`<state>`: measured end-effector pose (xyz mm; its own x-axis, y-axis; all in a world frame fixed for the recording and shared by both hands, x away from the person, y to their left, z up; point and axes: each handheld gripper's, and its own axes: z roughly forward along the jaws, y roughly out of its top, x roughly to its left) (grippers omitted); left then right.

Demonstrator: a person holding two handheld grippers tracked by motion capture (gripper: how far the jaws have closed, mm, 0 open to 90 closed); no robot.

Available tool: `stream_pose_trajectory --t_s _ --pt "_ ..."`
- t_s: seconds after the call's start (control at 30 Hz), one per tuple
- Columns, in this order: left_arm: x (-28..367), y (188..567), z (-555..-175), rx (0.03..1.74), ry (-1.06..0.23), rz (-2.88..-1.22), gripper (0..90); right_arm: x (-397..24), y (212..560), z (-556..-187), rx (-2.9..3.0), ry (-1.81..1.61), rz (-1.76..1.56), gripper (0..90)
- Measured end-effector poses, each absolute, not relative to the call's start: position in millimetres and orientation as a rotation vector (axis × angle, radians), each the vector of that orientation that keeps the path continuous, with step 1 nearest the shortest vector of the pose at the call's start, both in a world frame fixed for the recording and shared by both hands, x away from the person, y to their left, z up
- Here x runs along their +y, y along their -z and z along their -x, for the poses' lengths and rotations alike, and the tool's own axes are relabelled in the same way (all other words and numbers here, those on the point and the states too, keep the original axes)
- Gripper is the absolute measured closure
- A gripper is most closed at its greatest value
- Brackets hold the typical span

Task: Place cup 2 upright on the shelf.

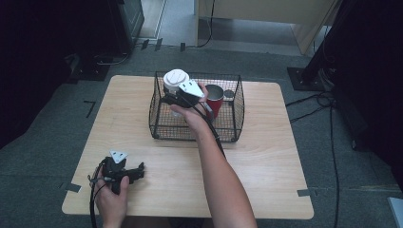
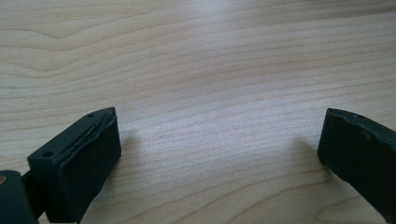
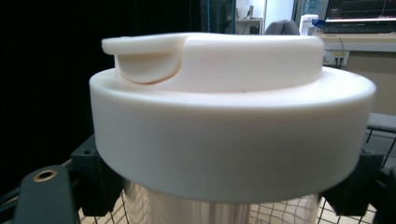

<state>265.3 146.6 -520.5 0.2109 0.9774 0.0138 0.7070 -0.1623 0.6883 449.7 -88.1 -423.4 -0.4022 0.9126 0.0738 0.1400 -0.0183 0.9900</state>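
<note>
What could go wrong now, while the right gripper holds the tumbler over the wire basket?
1. The right gripper clamps the steel tumbler just under its white lid; the smooth wall might slip.
2. Lowered carelessly, it could strike the wire basket rim or the red cup inside.

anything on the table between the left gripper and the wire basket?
No. In the high view, only bare wood separates the left gripper from the wire basket. The left gripper view also has plain table ahead of the open jaws.

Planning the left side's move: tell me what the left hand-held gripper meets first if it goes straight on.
Most likely the bare wooden table; the left hand-held gripper stands open with nothing else ahead.
</note>
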Motion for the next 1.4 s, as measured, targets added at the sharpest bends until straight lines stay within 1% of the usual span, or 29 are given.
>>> stream_pose_trajectory --t_s 0.6,1.4 --pt "147 520 -265 1.556 -0.636 -1.938 0.1 -83 442 -455 1.697 -1.387 -1.102 16.1" --pt "147 520 -265 1.556 -0.636 -1.938 0.1 -88 443 -454 1.755 -1.383 -1.089 16.0"
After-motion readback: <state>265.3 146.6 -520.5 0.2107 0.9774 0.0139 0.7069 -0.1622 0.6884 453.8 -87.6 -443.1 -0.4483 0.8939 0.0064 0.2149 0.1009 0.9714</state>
